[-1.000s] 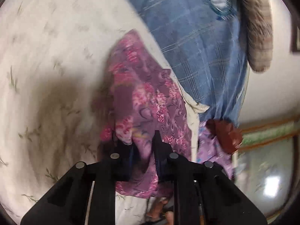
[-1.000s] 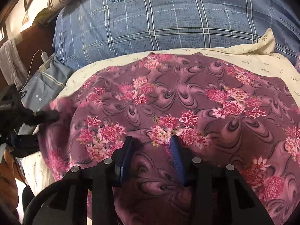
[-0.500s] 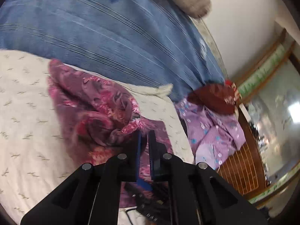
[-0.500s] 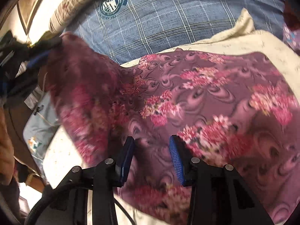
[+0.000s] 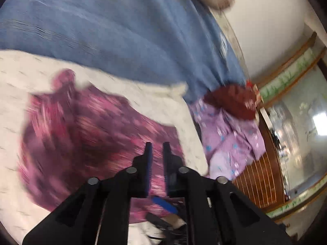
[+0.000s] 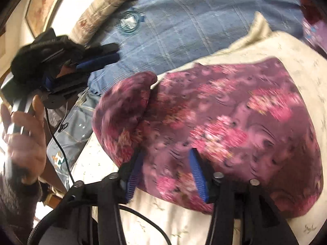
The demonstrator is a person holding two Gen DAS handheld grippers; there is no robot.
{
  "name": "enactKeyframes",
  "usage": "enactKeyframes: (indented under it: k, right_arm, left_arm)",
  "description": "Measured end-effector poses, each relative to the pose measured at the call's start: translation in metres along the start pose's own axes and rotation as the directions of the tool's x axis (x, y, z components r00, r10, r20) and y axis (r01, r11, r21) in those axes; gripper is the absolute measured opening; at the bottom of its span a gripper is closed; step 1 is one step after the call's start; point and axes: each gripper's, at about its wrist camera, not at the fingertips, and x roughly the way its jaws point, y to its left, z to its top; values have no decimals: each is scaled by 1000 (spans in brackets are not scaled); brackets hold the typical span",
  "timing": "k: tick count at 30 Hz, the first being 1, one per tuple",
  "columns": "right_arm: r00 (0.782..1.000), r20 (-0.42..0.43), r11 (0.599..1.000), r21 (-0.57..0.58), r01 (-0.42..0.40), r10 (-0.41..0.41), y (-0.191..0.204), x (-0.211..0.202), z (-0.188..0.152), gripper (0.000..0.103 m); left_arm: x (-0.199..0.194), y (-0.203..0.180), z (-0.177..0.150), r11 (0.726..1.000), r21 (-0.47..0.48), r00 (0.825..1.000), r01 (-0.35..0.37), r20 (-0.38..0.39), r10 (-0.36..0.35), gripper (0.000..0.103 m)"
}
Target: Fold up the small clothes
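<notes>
Purple floral garment (image 6: 235,126): lies partly folded on cream sprigged sheet (image 6: 177,220), left edge doubled over, below blue checked quilt (image 6: 194,26). Left gripper (image 5: 156,151): lifted clear of the cloth, jaws just parted to a narrow empty gap. Right gripper (image 6: 166,161): jaws just widened, spread, garment beneath them, pads not pressing. Lilac clothing (image 5: 231,138): heaped at bed's edge.

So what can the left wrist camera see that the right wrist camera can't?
Only the left wrist view shows the lilac garment with a dark red cloth at the bed's edge, plus the wooden frame. Only the right wrist view shows the person's hand gripping the left gripper, and a light blue item. Both show the purple floral garment, cream sheet and blue checked blanket.
</notes>
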Motion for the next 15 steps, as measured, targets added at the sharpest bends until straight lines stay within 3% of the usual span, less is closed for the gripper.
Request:
enactKeyframes:
  k: [2,3,4,7,9,11,15]
  right_arm:
    - [1000,-16,997,-72,-18,17,17,9,6,59]
    - [999,-27,992,-127,-21,18,30,15,7,59]
    - [999,-39,984,-178,-22,15,43,21,8,60]
    - [996,-87,939,-343,-21,-10,89,47,5,63]
    - [991,-117,885,-467,-1,-61,122,69,-5,64]
    - [983,-111,814,-578,54,-144,149,89,-17,64]
    - [951,-24,609,-772,179,-309,193,134,-44,64]
  left_arm:
    - [-25,29,6,997,-34,997,-71,36,72,64]
    - [-37,48,9,991,-65,992,-116,50,119,70]
    - [-50,73,11,982,-112,985,-153,60,160,71]
    - [-61,127,16,963,-217,986,-159,14,166,71]
    - [-62,158,17,946,-279,986,-163,-17,165,71]
    - [-58,178,17,937,-307,986,-165,-45,159,71]
    - [-51,201,18,932,-323,986,-162,-87,141,71]
